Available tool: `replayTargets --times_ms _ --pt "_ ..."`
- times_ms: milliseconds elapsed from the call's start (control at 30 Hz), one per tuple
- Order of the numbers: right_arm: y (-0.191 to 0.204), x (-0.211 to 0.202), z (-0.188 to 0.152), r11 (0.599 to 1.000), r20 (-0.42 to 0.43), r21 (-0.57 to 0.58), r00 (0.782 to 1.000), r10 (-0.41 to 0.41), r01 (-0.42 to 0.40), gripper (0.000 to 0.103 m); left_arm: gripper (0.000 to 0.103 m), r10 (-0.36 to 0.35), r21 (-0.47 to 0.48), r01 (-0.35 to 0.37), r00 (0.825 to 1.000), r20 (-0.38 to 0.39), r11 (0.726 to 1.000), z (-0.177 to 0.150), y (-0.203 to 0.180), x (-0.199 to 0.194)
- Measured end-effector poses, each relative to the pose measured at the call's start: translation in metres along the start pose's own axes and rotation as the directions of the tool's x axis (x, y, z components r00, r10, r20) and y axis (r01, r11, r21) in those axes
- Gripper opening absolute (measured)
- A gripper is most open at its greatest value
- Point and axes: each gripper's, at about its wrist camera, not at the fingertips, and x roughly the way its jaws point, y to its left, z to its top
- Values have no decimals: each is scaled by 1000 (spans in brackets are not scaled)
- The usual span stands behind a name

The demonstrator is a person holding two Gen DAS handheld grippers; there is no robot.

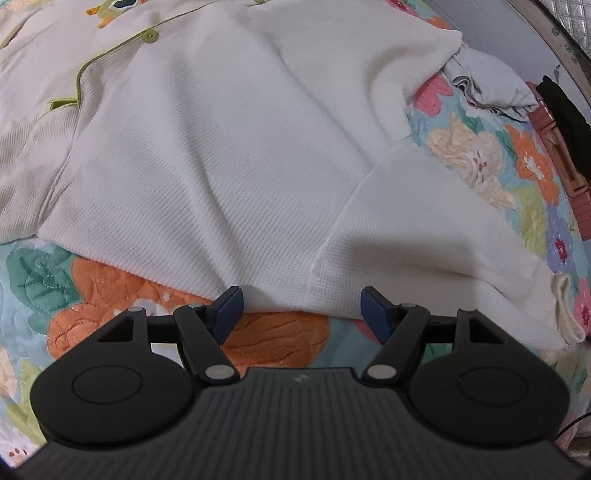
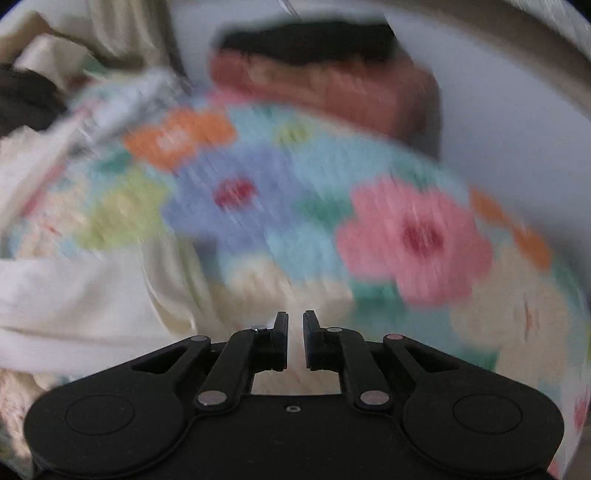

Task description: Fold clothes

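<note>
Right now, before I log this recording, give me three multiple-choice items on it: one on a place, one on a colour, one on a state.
1. Where does the white shirt lie?
A. on a flowered quilt
B. on a bare wooden floor
C. on a hanger

2. What colour is the shirt's button?
A. red
B. green
C. black

3. How stands the left gripper?
A. shut on the shirt
B. out of view
C. open at the shirt's near edge

Answers: 1 A, quilt shows all around the shirt; 2 B, it matches the green trim; 3 C, its blue fingers stand wide apart.

White garment [image 1: 229, 155]: matt waffle-knit cloth. Floral quilt [image 1: 480, 155]: stitched, soft cloth.
</note>
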Motion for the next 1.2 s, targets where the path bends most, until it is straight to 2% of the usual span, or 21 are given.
replayTargets --times_ms 67,100,133,200,267,300,333,400,467,600,633,733,800,833,900,933,967,1033,1067,1133,1200 --pt "26 -5 12 983 31 -106 988 154 -149 22 71 -6 23 6 1000 -1 1000 0 -3 1" --pt "45 -5 19 950 6 -182 966 260 -255 23 71 -16 40 16 1000 -4 999 -1 -4 2" --pt "65 -2 24 904 -41 -243 935 352 -351 23 71 -19 53 20 1000 -6 998 -2 -5 2" --pt "113 10 30 772 -183 -342 843 505 -536 22 71 -39 58 39 999 -1 998 -5 -5 0" --pt "160 22 27 643 -312 -402 758 573 -652 22 71 -76 30 76 997 -1 997 -7 0 -2" --pt "182 26 22 591 -358 -438 734 577 -678 22 70 -93 8 93 996 2 996 -7 3 -3" --pt "203 30 17 539 -399 -477 718 571 -694 22 69 -99 -1 99 995 4 995 -8 5 -4" --pt "239 34 5 459 -436 -567 722 538 -684 22 68 -99 -20 99 995 7 995 -9 8 -5" --pt "258 37 -6 401 -453 -619 725 519 -675 23 68 -90 -12 91 996 12 996 -11 8 -6" --pt "282 39 -20 333 -443 -701 751 491 -631 30 68 -80 0 80 997 17 997 -10 5 -5" --pt "284 39 -21 327 -431 -716 758 489 -617 30 68 -74 3 74 997 18 997 -9 4 -3" --pt "286 36 -16 343 -392 -724 767 508 -598 30 68 -51 8 51 998 20 999 -8 5 -2" --pt "285 35 -15 328 -377 -746 774 509 -579 22 68 -42 15 41 999 24 999 -8 5 -2" --pt "286 35 -15 315 -376 -759 779 502 -569 1 68 -39 18 39 999 26 999 -8 5 -2" --pt "289 35 -13 306 -381 -763 778 499 -569 1 68 -31 25 31 999 29 999 -8 4 -3" --pt "287 35 -9 311 -400 -743 766 504 -593 2 68 -25 28 24 999 31 999 -9 4 -4" --pt "284 34 -3 317 -429 -709 742 515 -630 2 68 -18 31 17 999 33 999 -9 3 -5" --pt "278 31 8 317 -504 -608 662 555 -728 2 68 2 47 -5 999 52 999 -11 1 -11" --pt "275 29 9 307 -530 -581 637 560 -753 2 68 12 57 -15 998 64 998 -12 0 -15" --pt "272 25 6 294 -547 -584 634 547 -757 2 68 30 75 -36 996 82 997 -14 -2 -20" --pt "269 26 0 281 -579 -553 604 548 -784 3 68 48 90 -56 994 95 994 -15 -4 -23"
